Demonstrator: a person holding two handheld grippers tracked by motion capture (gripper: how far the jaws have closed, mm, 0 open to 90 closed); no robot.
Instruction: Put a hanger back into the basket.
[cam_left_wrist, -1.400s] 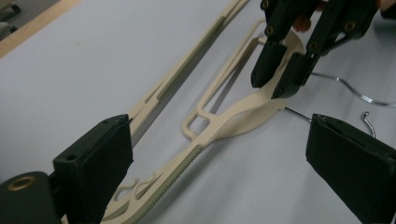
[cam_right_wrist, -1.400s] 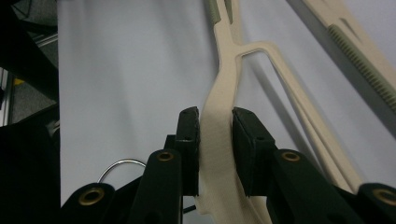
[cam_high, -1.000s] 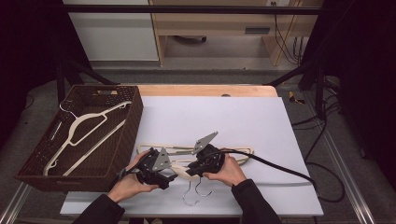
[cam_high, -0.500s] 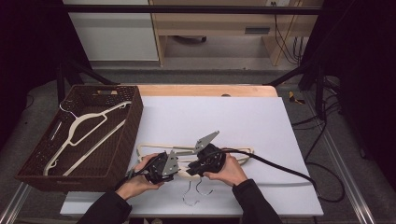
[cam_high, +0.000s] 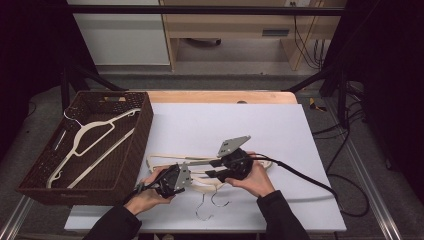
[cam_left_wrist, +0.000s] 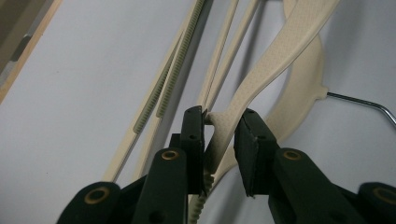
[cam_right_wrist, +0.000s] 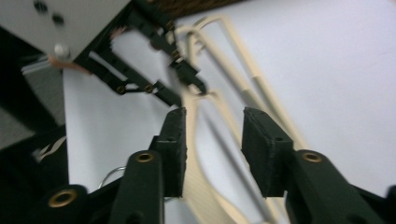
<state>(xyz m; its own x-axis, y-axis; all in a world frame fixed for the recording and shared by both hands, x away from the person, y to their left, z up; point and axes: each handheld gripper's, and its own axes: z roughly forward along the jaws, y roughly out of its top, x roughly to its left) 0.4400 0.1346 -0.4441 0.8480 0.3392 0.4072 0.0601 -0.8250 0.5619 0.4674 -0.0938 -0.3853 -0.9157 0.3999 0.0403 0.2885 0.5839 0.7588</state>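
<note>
Hanger (cam_left_wrist: 261, 70) — cream plastic, dimpled arm, ribbed bar, metal hook (cam_left_wrist: 362, 103).

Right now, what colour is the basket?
Dark brown woven basket, best seen in the high view.

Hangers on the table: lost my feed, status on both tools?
Left tool just closed on top cream hanger. Right tool just opened, hanger between its jaws ungripped. Second hanger underneath, hooks close together.
</note>
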